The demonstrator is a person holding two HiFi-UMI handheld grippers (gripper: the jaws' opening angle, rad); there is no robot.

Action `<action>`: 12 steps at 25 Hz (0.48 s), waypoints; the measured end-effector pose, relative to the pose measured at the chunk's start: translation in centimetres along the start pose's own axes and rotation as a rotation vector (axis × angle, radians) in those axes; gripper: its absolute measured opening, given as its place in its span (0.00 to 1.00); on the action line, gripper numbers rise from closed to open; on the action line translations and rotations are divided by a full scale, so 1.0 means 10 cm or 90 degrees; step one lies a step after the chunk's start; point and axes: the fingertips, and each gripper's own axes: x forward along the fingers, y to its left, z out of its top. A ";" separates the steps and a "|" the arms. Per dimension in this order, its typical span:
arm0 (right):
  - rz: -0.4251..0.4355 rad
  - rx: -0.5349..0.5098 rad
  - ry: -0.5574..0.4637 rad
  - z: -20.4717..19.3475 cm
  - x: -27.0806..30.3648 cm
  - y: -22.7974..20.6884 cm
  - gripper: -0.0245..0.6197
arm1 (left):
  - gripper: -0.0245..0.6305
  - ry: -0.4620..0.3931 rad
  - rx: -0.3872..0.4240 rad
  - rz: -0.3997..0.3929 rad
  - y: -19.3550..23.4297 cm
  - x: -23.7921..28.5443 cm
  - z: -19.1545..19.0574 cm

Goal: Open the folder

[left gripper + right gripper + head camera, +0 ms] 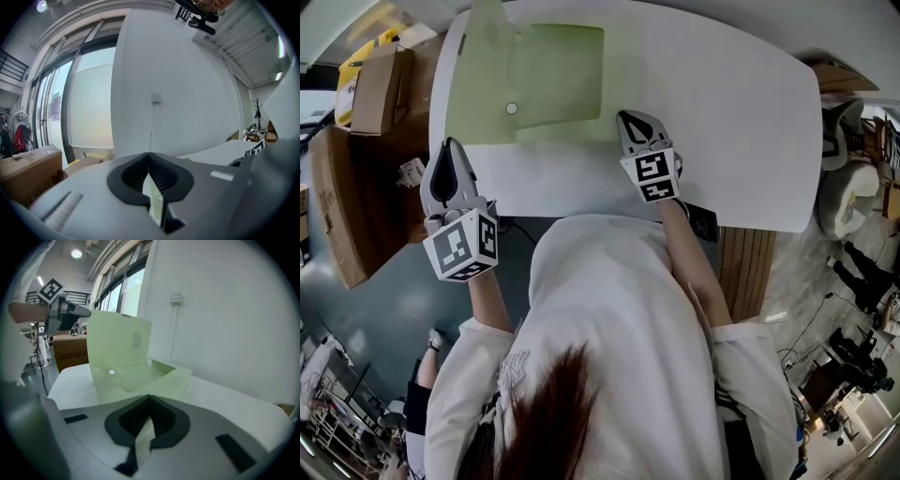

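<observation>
A pale green folder [558,75] lies at the far left of the white table [722,122]. Its cover [119,350] stands raised from the left side, and a white snap [111,372] shows on the inner sheet. My left gripper [448,145] is beside the table's left edge, shut on the cover's edge. That edge runs as a thin green sheet [154,199] between the left gripper's [149,157] jaws. At the folder's near right corner my right gripper [630,117] is shut on the lower sheet [144,434], which passes through the closed jaws of the right gripper [150,399].
Cardboard boxes [375,89] stand on the floor left of the table, with a larger one [342,197] nearer me. A white chair [848,187] is off the table's right end. A white wall [225,324] rises behind the table.
</observation>
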 end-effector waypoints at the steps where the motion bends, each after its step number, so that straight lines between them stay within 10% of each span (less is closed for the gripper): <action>1: 0.000 0.000 0.000 0.00 0.00 0.00 0.04 | 0.05 0.002 -0.001 0.004 0.02 0.00 -0.01; 12: 0.002 0.010 -0.002 0.00 -0.01 -0.01 0.05 | 0.05 0.010 0.002 0.008 0.00 -0.02 -0.04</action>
